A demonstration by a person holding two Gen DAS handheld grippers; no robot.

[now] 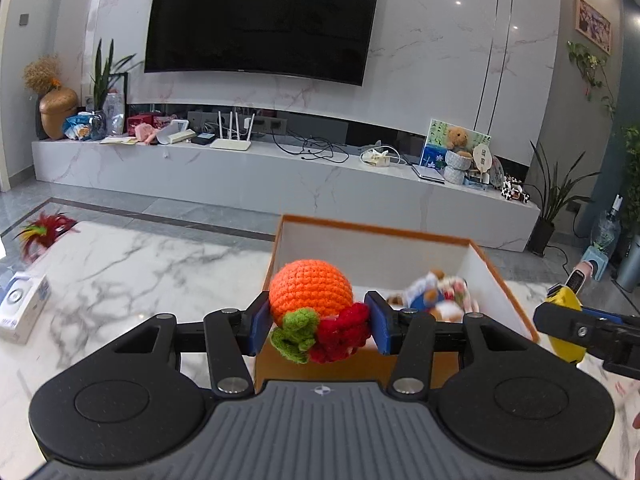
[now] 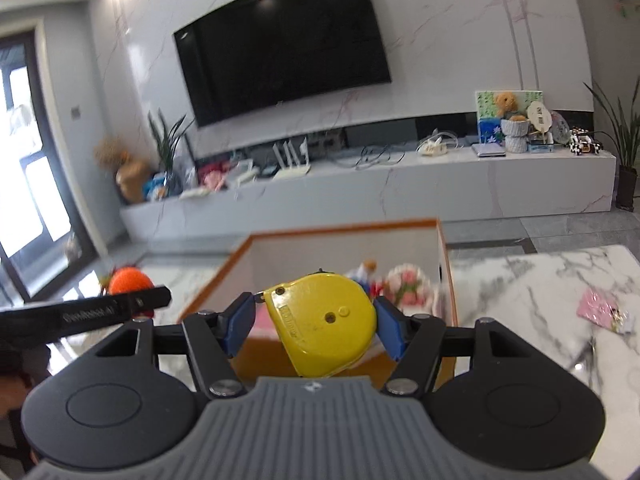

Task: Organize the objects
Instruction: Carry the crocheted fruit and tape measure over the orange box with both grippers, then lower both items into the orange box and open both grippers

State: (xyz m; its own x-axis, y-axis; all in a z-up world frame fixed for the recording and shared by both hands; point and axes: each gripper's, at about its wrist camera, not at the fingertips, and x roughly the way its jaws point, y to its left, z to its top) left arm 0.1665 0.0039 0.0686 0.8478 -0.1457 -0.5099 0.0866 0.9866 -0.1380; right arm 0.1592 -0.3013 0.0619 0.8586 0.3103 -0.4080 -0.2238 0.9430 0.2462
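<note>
Nearest, left gripper (image 1: 316,322) pinching a crocheted orange ball (image 1: 310,290) with green and red knitted bits, blue pads pressed to its sides. Right gripper (image 2: 316,322) clamped on a yellow tape measure (image 2: 324,322). Both held just before and above an open orange box (image 1: 500,276) on the marble table (image 1: 120,264), small plush toys (image 1: 436,296) lying inside. Farther back, a low marble console (image 1: 240,172). Beyond, a wall-mounted television (image 1: 260,20).

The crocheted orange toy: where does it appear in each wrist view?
Left wrist view: crocheted orange toy at lower centre, between the pads.
Right wrist view: far left, partly behind a black bar.
Shared landmark: the orange-rimmed box.
</note>
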